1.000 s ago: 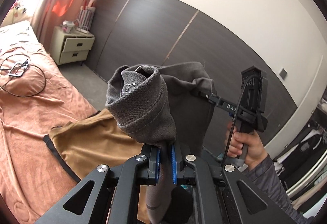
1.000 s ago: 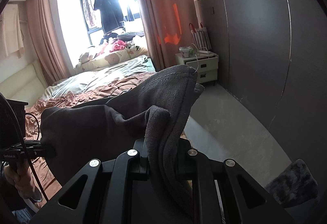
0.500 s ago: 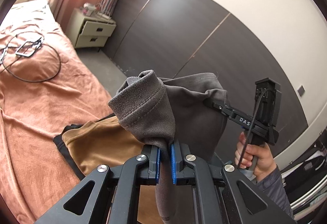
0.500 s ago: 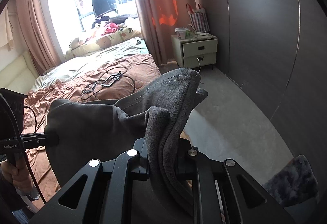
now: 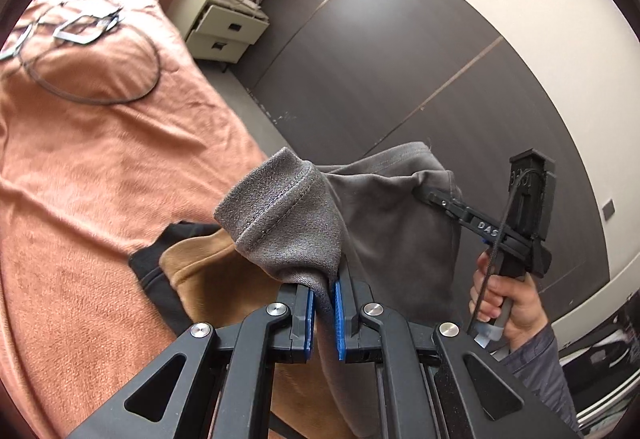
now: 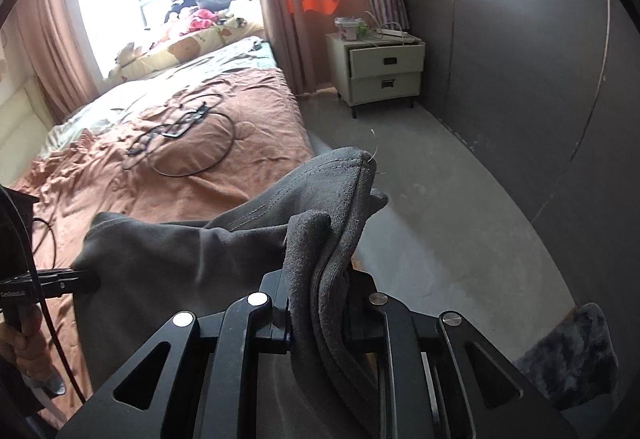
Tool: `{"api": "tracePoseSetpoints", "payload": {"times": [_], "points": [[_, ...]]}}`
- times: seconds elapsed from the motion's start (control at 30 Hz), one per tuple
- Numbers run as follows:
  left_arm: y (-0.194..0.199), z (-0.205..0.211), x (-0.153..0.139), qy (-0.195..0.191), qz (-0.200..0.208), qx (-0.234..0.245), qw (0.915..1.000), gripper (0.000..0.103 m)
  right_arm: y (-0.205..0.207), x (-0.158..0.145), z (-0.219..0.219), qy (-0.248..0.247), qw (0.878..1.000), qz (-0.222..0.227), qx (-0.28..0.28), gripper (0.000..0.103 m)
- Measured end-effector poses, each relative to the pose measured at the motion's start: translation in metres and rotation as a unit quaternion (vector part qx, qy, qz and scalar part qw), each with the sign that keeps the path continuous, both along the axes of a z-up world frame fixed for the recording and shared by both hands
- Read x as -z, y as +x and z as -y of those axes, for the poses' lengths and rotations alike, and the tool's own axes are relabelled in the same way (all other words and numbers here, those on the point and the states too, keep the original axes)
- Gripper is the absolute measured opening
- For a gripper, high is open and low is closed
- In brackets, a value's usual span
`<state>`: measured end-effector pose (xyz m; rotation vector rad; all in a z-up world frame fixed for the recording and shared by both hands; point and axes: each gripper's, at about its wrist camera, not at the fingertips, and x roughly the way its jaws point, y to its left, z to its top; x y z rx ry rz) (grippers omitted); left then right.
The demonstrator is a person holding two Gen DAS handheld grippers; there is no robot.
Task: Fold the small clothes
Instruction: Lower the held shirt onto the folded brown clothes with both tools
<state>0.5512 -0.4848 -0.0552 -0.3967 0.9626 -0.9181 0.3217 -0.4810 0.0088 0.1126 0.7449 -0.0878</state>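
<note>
The grey garment (image 5: 384,223) hangs in the air between the 2 grippers, above the near edge of the bed (image 5: 100,167), so the fold looks barely begun: nothing of it lies flat yet, and laying it down, smoothing it and folding it all seem left to do. The left gripper (image 5: 323,313) has its blue pads nipped tight on a hemmed corner of the cloth. The right gripper (image 6: 320,319) has a thick bunch of the other corner between its jaws, which are opening at this moment, though the cloth there has not dropped out. A tan and black garment (image 5: 208,279) lies on the orange blanket right under the grey one, near the bed's edge. Further up the bed a looped cable (image 5: 92,71) takes up room. Beyond the edge is bare floor (image 6: 440,207), then the dark wall panels.
</note>
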Motion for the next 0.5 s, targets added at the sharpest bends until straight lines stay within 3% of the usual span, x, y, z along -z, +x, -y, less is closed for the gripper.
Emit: {"api": "tracePoseSetpoints", "payload": {"times": [0.07, 0.13, 0.17, 0.2, 0.27, 0.33, 0.43, 0.5], "points": [[0.010, 0.002, 0.022, 0.036, -0.027, -0.007, 0.9990, 0.010, 0.011, 0.011, 0.007, -0.015, 0.998, -0.042, 0.040, 0.038], [0.016, 0.004, 0.044, 0.072, -0.063, -0.011, 0.9953, 0.013, 0.009, 0.010, 0.015, -0.022, 0.996, -0.053, 0.065, 0.042], [0.017, 0.002, 0.051, 0.083, -0.071, -0.015, 0.9939, 0.015, 0.006, 0.007, 0.018, -0.022, 0.996, -0.049, 0.066, 0.042], [0.017, -0.001, 0.054, 0.085, -0.070, -0.018, 0.9937, 0.025, 0.001, 0.003, 0.020, -0.016, 0.997, -0.043, 0.062, 0.042], [0.014, -0.008, 0.051, 0.077, -0.061, -0.020, 0.9949, 0.035, -0.011, -0.004, 0.023, -0.002, 0.998, -0.034, 0.046, 0.042], [0.013, -0.013, 0.043, 0.083, -0.045, -0.032, 0.9950, 0.061, -0.022, -0.007, 0.022, -0.002, 0.999, -0.036, 0.030, 0.042], [0.012, -0.022, 0.033, 0.083, -0.017, -0.050, 0.9952, 0.070, -0.032, -0.003, 0.018, 0.001, 0.998, -0.057, -0.010, 0.041], [0.017, -0.021, 0.035, 0.083, -0.022, -0.048, 0.9952, 0.070, -0.033, -0.001, 0.015, -0.010, 0.997, -0.070, -0.035, 0.032]]}}
